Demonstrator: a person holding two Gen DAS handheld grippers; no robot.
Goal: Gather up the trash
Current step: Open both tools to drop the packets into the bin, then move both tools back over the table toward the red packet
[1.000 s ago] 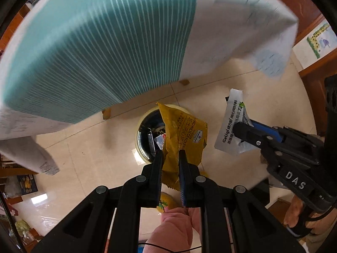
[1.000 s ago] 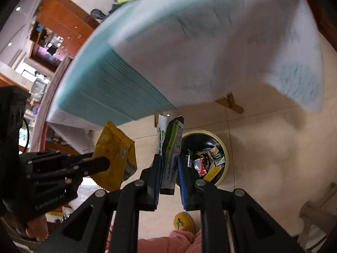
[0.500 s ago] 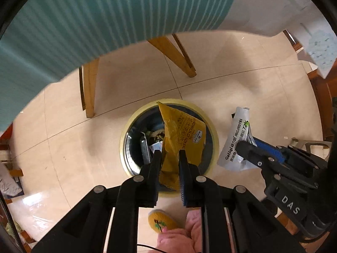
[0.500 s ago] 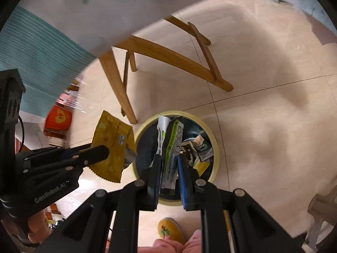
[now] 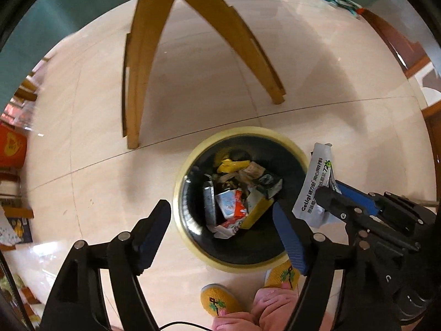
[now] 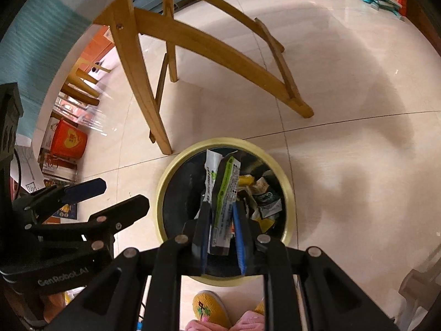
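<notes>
left gripper [image 5: 222,222]: jaws spread wide, just been opening; nothing between them. Points straight down over the near-left part of the bin mouth.
yellow packet: not between the left jaws; a yellow piece lies in the bin pile, can't confirm it's the same one.
right gripper [image 6: 220,227]: jaws close together, pinching the white-and-green wrapper [image 6: 224,190] near its lower end.
wrapper axis: long side runs up and away from the gripper, roughly in line with the fingers; free end stands over the bin opening in the right wrist view.
wrapper vs bin: left wrist view puts the wrapper [image 5: 314,190] at the right rim, partly outside it. Judgement: the views disagree, so it's near the rim, not centred.
bin [image 5: 193,251]: round, pale yellow rim, dark inside, on the tiled floor; wrappers already piled in it.
next move: right gripper is the one loaded; nudge it toward the bin centre, then release.
risk: light wrapper may drift outside the rim.
around: wooden chair legs [image 6: 154,88] beyond the bin; slippered feet [image 5: 217,298] at its near edge.
</notes>
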